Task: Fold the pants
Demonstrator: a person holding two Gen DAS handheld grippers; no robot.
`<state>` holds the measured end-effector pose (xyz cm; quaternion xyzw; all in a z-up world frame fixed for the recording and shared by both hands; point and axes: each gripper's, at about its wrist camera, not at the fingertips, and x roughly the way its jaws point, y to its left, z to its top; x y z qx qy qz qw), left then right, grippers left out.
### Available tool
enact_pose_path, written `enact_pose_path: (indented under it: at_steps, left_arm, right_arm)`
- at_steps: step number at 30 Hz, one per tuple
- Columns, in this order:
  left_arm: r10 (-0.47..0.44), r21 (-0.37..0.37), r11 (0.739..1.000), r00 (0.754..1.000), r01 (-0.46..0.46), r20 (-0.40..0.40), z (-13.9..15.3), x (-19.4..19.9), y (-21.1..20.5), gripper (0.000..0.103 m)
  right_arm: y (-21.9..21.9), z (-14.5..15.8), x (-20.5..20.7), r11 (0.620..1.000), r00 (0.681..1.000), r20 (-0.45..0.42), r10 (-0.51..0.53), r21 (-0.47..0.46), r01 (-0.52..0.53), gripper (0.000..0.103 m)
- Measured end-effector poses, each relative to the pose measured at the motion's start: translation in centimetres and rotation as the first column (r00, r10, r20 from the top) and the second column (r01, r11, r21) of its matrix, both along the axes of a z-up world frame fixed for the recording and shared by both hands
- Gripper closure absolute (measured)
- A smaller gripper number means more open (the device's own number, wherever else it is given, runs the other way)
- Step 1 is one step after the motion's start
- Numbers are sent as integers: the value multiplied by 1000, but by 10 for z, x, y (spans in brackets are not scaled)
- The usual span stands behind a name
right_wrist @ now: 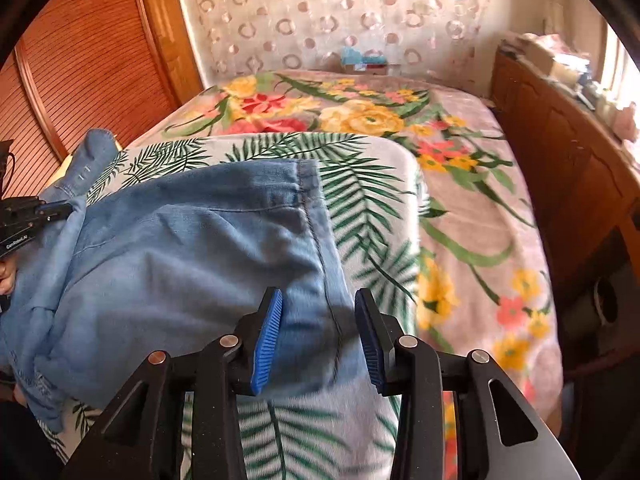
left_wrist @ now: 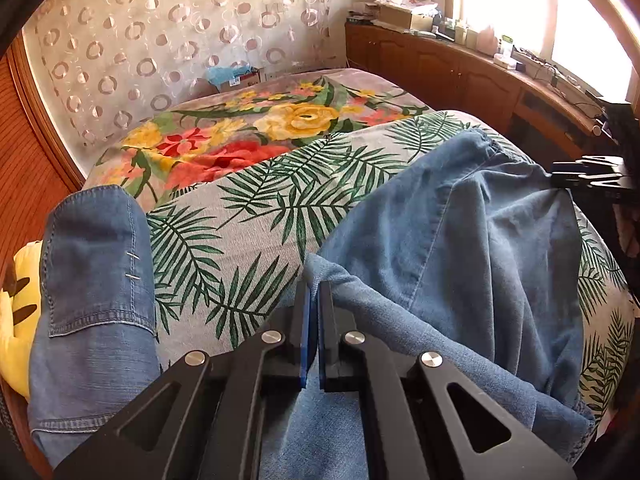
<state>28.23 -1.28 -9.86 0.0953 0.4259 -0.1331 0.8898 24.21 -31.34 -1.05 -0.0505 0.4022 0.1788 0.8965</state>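
Blue denim pants (left_wrist: 480, 260) lie crumpled across a leaf-print cover (left_wrist: 248, 216) on the bed, and one part (left_wrist: 92, 264) trails off to the left. My left gripper (left_wrist: 314, 284) is shut, pinching a fold of the denim at its tips. From the right wrist view the same gripper (right_wrist: 60, 210) grips the cloth at the far left. My right gripper (right_wrist: 318, 300) is open. The edge of the pants (right_wrist: 180, 260) lies between its blue pads (right_wrist: 267, 340), which stand apart from it. That gripper (left_wrist: 560, 178) also shows at the pants' right edge.
A floral blanket (right_wrist: 460, 200) covers the bed beyond the leaf-print cover. A wooden cabinet (left_wrist: 460, 68) with clutter on top runs along the right under a window. A louvred wooden door (right_wrist: 80, 80) stands at the left, and a yellow plush (left_wrist: 16, 320) lies beside the denim.
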Motion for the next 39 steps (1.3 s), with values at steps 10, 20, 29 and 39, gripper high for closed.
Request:
enact_pose_path:
  at_steps: [10, 20, 29, 39]
  left_arm:
    - [-9, 5, 1000, 1000, 9, -24, -14, 1, -3, 99]
    - [-29, 9, 1000, 999, 28, 15, -3, -4, -8, 99]
    - [-49, -4, 999, 996, 49, 77, 26, -10, -26, 99]
    - [-46, 32, 998, 998, 44, 35, 11, -2, -35, 99]
  right_arm:
    - [1, -13, -12, 998, 998, -12, -63, -27, 63, 53]
    - [-2, -12, -21, 1000, 1000, 17, -7, 0, 7, 95]
    - [-46, 19, -67, 993, 984, 136, -116, 9, 116, 97]
    - [-51, 20, -97, 990, 978, 152, -143, 19, 142, 96]
